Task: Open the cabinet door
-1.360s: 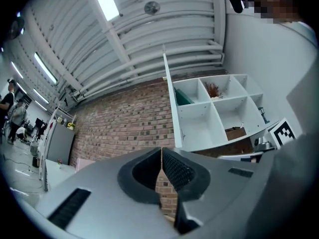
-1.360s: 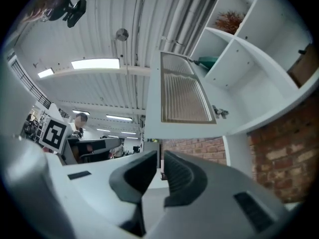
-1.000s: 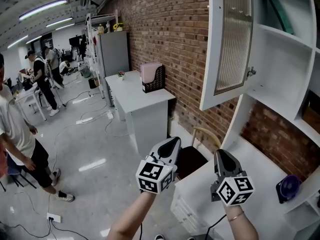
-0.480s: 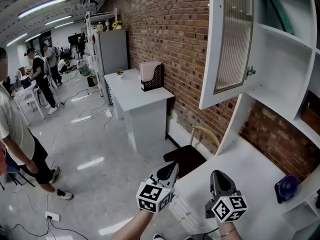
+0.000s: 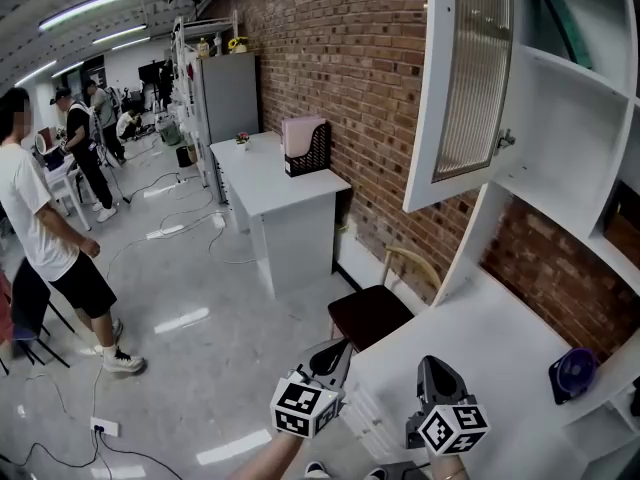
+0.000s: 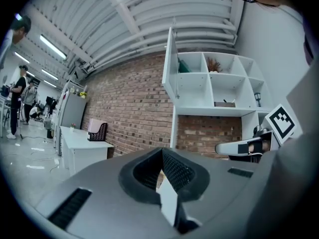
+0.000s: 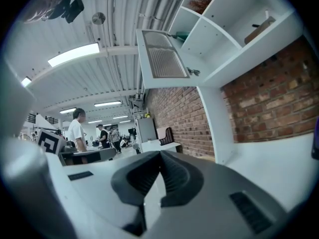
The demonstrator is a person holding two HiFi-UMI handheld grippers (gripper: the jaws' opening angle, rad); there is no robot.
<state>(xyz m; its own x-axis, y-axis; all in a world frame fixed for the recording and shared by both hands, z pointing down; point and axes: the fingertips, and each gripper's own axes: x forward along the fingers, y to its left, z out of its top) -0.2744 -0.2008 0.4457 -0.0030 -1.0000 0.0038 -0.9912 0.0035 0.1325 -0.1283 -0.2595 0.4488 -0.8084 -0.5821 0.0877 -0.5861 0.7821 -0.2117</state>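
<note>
The white cabinet door [image 5: 470, 78] with its ribbed glass panel hangs swung open at the upper right, and a small knob [image 5: 505, 140] shows on its inner edge. Bare white shelves [image 5: 575, 118] are exposed behind it. Both grippers sit low at the bottom of the head view, well below the door and touching nothing. My left gripper [image 5: 340, 348] is shut and empty. My right gripper [image 5: 432, 365] has just been closing with nothing between its jaws, and is shut. The left gripper view shows the door [image 6: 169, 63] far off, and the right gripper view shows the door [image 7: 162, 61] overhead.
A white counter [image 5: 480, 338] lies under the cabinet with a purple object [image 5: 575, 373] at its right. A dark-seated wooden chair [image 5: 375, 313] stands beside it. Further back are a white desk [image 5: 265, 183] with a file holder [image 5: 305, 148], a person [image 5: 45, 228] at left, and floor cables.
Both grippers have sunk toward the bottom edge of the head view. The person at left has stepped further into view. The cabinet door has kept its place.
</note>
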